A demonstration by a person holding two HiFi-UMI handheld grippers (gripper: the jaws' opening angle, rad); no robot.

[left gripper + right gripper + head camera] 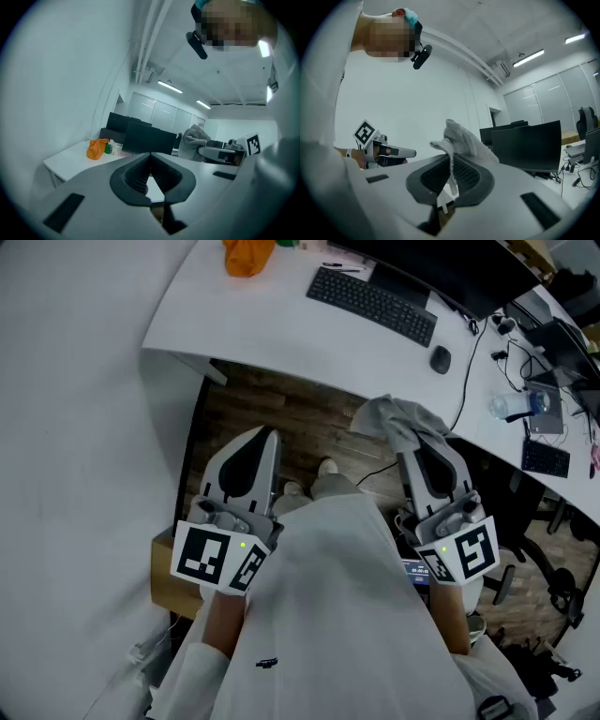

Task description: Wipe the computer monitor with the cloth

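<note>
We judge the wiping not yet begun. The monitor (450,263) stands at the back of the table (253,324), well apart from both tongs, and nothing touches its screen. The cloth (398,418) is in hand, so what is left is the reach and the wipe itself. Our right tongs (451,161) are clamped on a fold of the cloth, with the rest bunched above the tips. Our left tongs (150,157) are closed together on nothing, held low before the table.
</note>
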